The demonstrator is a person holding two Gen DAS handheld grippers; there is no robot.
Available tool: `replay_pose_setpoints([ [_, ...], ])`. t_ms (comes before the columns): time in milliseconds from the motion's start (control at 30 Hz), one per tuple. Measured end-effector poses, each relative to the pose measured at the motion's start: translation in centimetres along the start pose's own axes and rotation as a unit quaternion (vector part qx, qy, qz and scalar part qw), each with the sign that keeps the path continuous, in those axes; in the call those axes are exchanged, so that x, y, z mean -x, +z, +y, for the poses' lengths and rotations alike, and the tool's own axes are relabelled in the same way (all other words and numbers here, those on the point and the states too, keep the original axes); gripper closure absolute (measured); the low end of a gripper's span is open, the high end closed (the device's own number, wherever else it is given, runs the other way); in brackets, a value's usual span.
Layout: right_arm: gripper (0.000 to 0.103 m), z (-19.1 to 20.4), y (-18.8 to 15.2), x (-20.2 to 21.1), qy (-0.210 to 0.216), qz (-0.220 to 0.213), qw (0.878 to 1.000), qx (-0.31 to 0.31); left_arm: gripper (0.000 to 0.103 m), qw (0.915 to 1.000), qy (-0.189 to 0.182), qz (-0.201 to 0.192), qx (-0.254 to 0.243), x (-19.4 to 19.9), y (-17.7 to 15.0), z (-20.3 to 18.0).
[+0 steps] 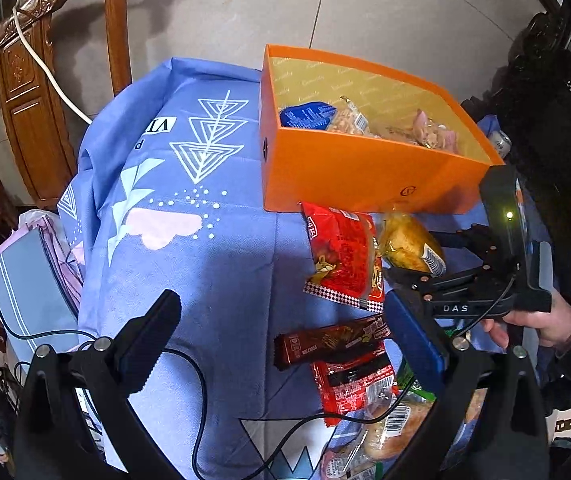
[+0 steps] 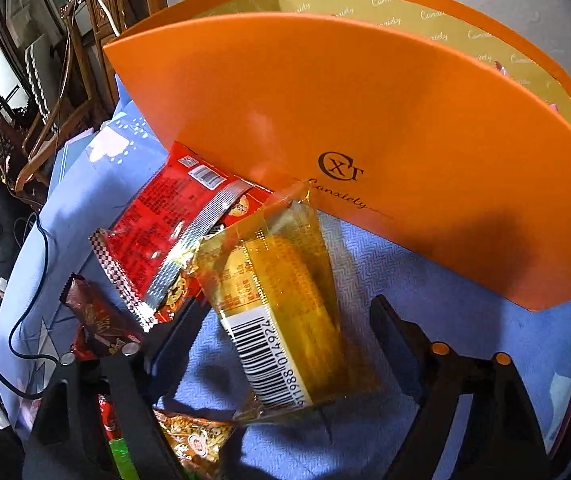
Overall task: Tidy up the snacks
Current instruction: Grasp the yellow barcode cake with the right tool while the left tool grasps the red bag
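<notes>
An orange box [image 1: 365,176] [image 2: 365,120] stands on the blue cloth with several snack packets inside, among them a blue packet [image 1: 307,114]. In front of it lie a red packet [image 1: 341,256] [image 2: 157,232] and a yellow see-through packet [image 1: 405,242] [image 2: 285,280]. My right gripper [image 2: 289,308] [image 1: 429,256] straddles the yellow packet, with a gap showing at each finger. My left gripper [image 1: 285,332] is open wide above a brown bar [image 1: 333,340] [image 2: 97,316] and a second red packet [image 1: 357,388].
A blue patterned tablecloth [image 1: 205,260] covers the table, and a black cable [image 1: 201,400] runs across it. A carved wooden chair [image 1: 45,80] with a white cord stands at the left. A person's hand [image 1: 537,324] holds the right gripper. More packets lie near the front edge.
</notes>
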State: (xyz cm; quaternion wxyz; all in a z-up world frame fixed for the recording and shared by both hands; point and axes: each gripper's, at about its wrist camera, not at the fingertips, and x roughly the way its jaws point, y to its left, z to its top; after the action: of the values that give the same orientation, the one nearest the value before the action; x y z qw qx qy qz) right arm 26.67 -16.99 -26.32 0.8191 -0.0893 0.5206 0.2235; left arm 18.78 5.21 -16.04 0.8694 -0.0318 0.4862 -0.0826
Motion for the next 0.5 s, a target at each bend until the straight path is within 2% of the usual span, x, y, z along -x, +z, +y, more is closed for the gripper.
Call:
replay_pose_setpoints([
  [67,0.044,-0.1,-0.1,-0.3,-0.003,0.006,1.0,0.003,0.004,1.0,0.0,0.001,0.0,-0.2,0.0,0.0],
  [100,0.048,0.1,0.0,-0.2,-0.008,0.002,1.0,0.009,0.004,1.0,-0.001,0.002,-0.001,-0.3,0.0,-0.1],
  [167,0.064,0.1,-0.1,0.0,-0.015,0.001,1.0,0.014,0.004,1.0,-0.003,0.002,-0.005,-0.4,0.0,-0.4],
  [233,0.065,-0.1,-0.2,0.4,-0.016,0.0,1.0,0.005,0.004,0.9999,-0.005,0.002,-0.012,-0.8,0.2,-0.8],
  [500,0.065,-1.1,-2.2,5.6,-0.013,-0.05,0.997,-0.06,0.004,0.9988,-0.025,0.014,-0.04,-4.0,1.4,-4.2],
])
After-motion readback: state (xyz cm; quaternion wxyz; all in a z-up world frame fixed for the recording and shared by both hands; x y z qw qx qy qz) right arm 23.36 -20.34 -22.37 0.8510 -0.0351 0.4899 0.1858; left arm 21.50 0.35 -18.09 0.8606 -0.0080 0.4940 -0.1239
